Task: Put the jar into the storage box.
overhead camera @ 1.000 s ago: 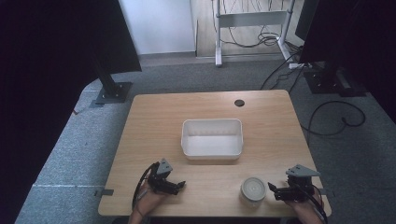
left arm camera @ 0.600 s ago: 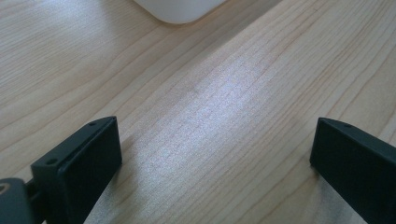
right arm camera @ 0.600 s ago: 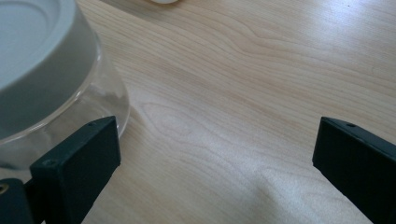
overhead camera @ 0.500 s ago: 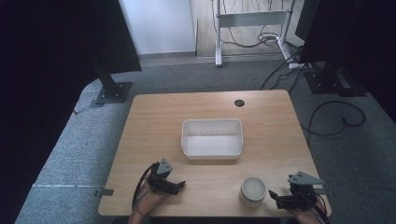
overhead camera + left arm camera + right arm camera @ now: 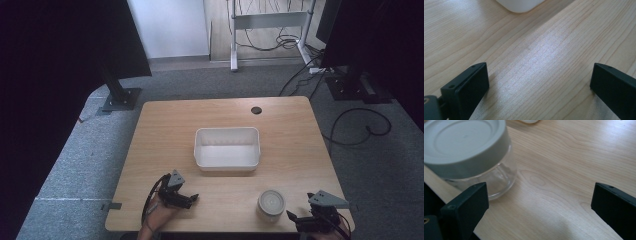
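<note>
A clear glass jar with a grey lid stands near the table's front edge, right of centre. In the right gripper view the jar sits just beyond the left jaw, not between the jaws. My right gripper is open at the front right corner, a little right of the jar. A white rectangular bin sits mid-table; one rounded corner of the bin shows in the left gripper view. My left gripper is open over bare wood at the front left, with nothing between its jaws.
The wooden table has a round cable hole near its far edge. Monitor stands and cables lie on the carpet beyond the table. Bare wood lies between the two grippers and around the bin.
My right gripper has drawn back toward the table's front edge, lower in the high view. The left gripper, jar and bin have stayed put.
</note>
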{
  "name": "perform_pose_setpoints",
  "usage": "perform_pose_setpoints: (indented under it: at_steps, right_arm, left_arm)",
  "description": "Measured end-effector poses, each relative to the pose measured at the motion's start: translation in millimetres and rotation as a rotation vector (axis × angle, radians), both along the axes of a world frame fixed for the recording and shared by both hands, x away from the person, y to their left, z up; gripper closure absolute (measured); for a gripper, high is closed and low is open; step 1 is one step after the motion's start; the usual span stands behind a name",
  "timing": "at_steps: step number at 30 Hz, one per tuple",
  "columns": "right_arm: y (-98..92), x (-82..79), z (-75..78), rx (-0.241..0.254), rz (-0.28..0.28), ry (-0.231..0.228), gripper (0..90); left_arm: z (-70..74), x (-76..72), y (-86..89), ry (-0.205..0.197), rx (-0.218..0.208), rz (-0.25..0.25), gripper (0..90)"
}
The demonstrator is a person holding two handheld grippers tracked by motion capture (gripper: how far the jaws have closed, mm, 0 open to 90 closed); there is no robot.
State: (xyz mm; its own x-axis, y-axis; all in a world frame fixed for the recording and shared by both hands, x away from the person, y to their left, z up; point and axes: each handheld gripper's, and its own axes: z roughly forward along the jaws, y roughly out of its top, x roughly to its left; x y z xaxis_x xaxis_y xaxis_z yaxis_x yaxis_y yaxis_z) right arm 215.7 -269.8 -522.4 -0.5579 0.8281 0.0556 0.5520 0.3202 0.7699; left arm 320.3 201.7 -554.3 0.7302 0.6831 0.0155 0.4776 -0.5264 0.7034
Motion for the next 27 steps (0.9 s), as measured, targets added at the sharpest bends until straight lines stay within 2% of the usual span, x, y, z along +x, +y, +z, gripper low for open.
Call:
perform_pose_setpoints:
  at_steps: [11,19,27]
  right_arm:
    - [12.2,-9.3,2.7,0.004,0.068,-0.010,0.9]
    - [31.7,-14.2,5.2,0.003,0.161,-0.020,0.9]
    - [46.8,-10.0,1.0,-0.008,0.184,-0.028,1.0]
  left_arm:
    - [0.0,0.0,0.0,0.000,0.000,0.000,1.8]
    - [0.0,0.0,0.0,0.000,0.000,0.000,1.9]
    - [0.0,0.0,0.0,0.000,0.000,0.001,1.8]
